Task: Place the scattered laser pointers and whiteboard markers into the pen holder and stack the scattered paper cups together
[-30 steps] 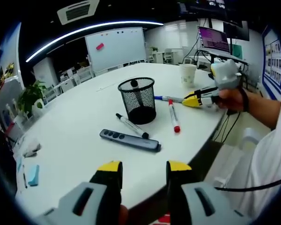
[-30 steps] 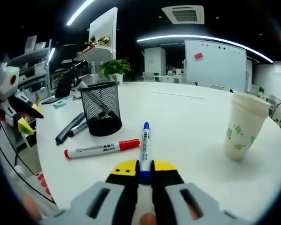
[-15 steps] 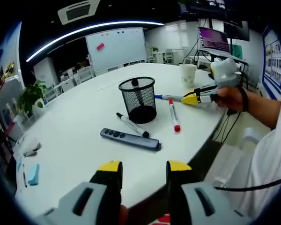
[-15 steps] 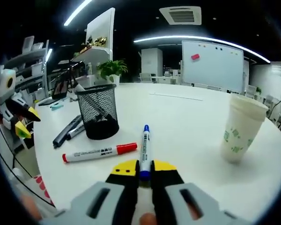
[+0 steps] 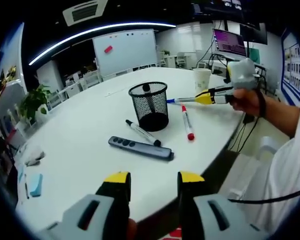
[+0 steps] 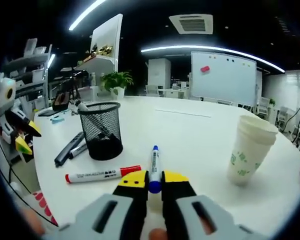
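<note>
Pinching a blue-capped whiteboard marker (image 6: 154,169), your right claw (image 6: 154,181) has its yellow-tipped jaws pressed on the barrel, so the marker's rear end is hidden between them and only the cap end sticks forward. In the left gripper view that same claw (image 5: 204,98) holds the marker (image 5: 182,100) level above the desk, close to the rim of the black mesh pen holder (image 5: 148,106). Your left claw (image 5: 154,181) is spread with nothing between the jaws, hovering over the near edge of the white desk (image 5: 85,140).

A red-capped marker (image 6: 103,174) lies on the desk just beside the holder; it carries dark print on its white barrel, but the lettering is too small to read. A black-capped marker (image 5: 143,133) and a dark laser pointer (image 5: 140,148) lie beside each other towards the near edge. Something dark sits inside the holder (image 6: 102,130), hard to make out through the mesh. The stacked paper cups (image 6: 247,149) stand towards the far right edge, bearing a green pattern you cannot read.
</note>
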The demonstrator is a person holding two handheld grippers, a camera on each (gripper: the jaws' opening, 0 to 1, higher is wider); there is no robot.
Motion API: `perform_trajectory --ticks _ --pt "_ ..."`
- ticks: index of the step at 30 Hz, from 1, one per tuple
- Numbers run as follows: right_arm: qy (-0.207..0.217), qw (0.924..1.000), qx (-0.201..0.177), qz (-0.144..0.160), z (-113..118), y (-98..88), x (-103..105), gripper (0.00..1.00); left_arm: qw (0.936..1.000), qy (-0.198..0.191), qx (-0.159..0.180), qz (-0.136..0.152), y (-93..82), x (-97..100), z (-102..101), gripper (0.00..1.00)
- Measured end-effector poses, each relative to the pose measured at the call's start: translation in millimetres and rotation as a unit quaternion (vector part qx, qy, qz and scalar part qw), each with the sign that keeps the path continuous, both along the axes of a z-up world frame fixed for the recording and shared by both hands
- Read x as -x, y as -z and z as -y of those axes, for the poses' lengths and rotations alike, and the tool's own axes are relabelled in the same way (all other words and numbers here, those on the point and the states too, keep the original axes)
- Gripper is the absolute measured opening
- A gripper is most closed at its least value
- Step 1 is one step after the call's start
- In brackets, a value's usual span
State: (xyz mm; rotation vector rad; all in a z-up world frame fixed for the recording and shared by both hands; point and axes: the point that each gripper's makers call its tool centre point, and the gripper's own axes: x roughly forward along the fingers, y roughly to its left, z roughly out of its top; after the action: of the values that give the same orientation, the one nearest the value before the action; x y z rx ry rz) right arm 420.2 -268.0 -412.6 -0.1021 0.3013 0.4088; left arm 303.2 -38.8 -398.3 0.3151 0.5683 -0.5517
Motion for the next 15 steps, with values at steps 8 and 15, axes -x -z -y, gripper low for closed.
perform_trajectory --ticks 8,15 --pt "0.001 0.9994 0.011 0.033 -1 -17.6 -5 0.10 1.0000 0.002 -0.001 0.001 -1.6 -0.7 2 0.38" --pt "0.000 0.9984 0.002 0.056 -3 -33.7 -8 0.10 1.0000 0.001 -0.001 0.002 -1.8 -1.4 1 0.38"
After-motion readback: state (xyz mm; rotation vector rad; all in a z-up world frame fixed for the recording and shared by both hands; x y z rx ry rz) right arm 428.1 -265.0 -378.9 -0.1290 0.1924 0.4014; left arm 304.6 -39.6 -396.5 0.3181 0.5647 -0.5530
